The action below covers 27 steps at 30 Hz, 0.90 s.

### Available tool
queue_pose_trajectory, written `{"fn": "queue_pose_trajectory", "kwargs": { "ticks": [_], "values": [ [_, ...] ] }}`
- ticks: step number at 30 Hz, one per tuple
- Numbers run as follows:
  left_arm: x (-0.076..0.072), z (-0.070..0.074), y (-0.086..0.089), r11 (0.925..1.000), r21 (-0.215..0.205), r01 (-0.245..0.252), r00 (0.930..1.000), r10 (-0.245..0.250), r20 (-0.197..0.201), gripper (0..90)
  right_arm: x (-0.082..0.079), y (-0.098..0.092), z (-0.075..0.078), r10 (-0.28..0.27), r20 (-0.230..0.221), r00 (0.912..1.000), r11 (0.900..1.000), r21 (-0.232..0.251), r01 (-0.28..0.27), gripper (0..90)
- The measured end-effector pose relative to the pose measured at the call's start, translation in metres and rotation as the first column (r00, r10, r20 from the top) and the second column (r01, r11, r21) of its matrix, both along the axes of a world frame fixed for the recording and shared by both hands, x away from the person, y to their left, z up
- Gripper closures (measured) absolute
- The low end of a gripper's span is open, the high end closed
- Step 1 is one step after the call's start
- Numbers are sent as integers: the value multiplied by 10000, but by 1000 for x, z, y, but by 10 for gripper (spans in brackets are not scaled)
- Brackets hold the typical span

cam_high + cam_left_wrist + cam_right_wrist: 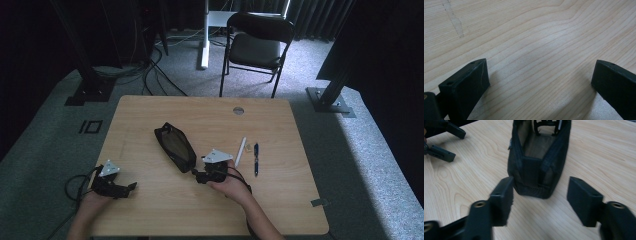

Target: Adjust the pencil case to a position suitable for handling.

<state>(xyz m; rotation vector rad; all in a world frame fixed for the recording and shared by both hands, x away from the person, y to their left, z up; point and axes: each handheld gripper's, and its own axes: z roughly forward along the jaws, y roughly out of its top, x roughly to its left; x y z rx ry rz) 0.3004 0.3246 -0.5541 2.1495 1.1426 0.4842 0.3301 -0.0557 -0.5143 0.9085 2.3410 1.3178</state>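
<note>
Wooden table [150, 210] | black pouch [537, 157] just beyond right gripper's [540, 200] spread jaws

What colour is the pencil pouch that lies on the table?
Black, with a see-through mesh side; the pouch shows best in the right gripper view.

A pouch [174, 146] lies mid-table [150, 210]; two pens [248, 152] lie to its right.

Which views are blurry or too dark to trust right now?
High view: dim, the black pouch lacks detail. Right gripper view: the right gripper is soft with blur, the pouch clearer. Left gripper view: evenly lit, wood grain sharp, a soft shadow between the left gripper jaws.
</note>
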Motion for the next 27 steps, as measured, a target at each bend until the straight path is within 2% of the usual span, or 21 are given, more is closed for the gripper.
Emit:
{"fn": "queue_pose_trajectory", "kwargs": {
  "ticks": [2,5,9,12,13,14,15,16,20,22,27],
  "values": [
    [0,0,0,10000,1,1,10000,-1,0,16,1,4,-1,113,89,9999,9999,-9,-113,453],
    [0,0,0,10000,-3,0,10000,0,1,16,3,9,-3,225,-51,9997,9997,-36,-226,477],
    [0,0,0,10000,-2,-1,10000,1,2,16,5,15,-6,540,108,9985,9978,-383,-536,516],
    [0,0,0,10000,-2,-1,10000,1,0,16,7,19,-10,500,-355,9981,9969,-596,-521,559],
    [0,0,0,10000,-1,0,10000,0,0,16,7,20,-11,472,-310,9984,9962,-716,-493,578],
    [0,0,0,10000,3,2,10000,-2,-2,16,8,20,-11,460,-170,9988,9957,-796,-472,635],
    [0,0,0,10000,1,1,10000,-1,-1,16,8,21,-11,462,-185,9988,9948,-902,-477,658],
    [0,0,0,10000,-3,-2,10000,2,0,16,9,21,-11,414,-262,9988,9955,-846,-435,724],
    [0,0,0,10000,0,0,10000,0,1,16,10,18,-11,300,-392,9988,9960,-831,-332,731],
    [0,0,0,10000,-5,-1,10000,1,5,16,8,14,-9,385,-272,9989,9939,-1025,-411,732],
    [0,0,0,10000,0,-1,10000,1,3,16,4,-2,-7,242,-212,9995,9928,-1165,-265,734]
  ]
}}
